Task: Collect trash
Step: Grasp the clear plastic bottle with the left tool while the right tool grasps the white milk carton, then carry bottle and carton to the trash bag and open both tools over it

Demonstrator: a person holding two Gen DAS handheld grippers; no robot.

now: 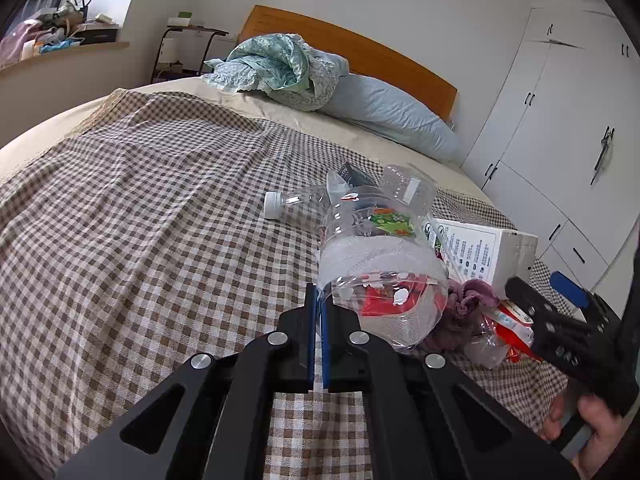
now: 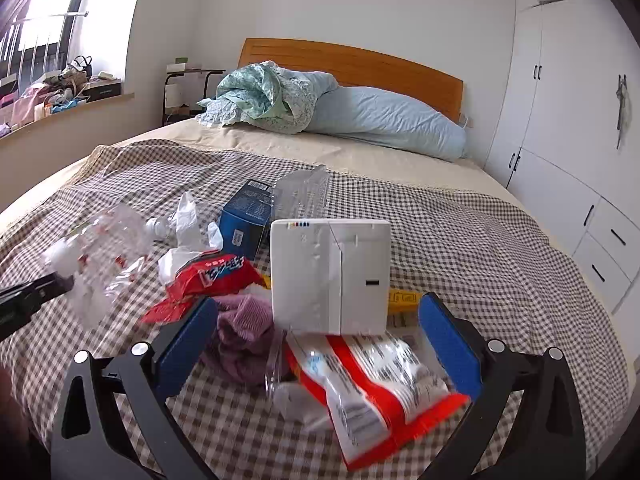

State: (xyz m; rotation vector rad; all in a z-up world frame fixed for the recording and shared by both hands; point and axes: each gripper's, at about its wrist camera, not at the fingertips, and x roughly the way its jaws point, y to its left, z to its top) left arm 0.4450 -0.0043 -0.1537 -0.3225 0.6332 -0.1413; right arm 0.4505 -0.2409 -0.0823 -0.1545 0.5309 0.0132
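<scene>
Nearest the lens, the left gripper (image 1: 319, 304) has its blue pads pressed together on the rim of a cut clear plastic bottle (image 1: 380, 264), pinching thin plastic at an edge, likely the easiest hold. The bottle juts toward one o'clock over the checked bedspread (image 1: 140, 200), stuffed with wrappers, so it seems to serve as the collecting vessel. The right gripper (image 2: 320, 344) hangs spread wide, tilted down, straddling a red-and-white packet (image 2: 372, 376) at six o'clock, below a white box (image 2: 332, 272). A hand (image 1: 592, 428) grips its handle at four o'clock.
</scene>
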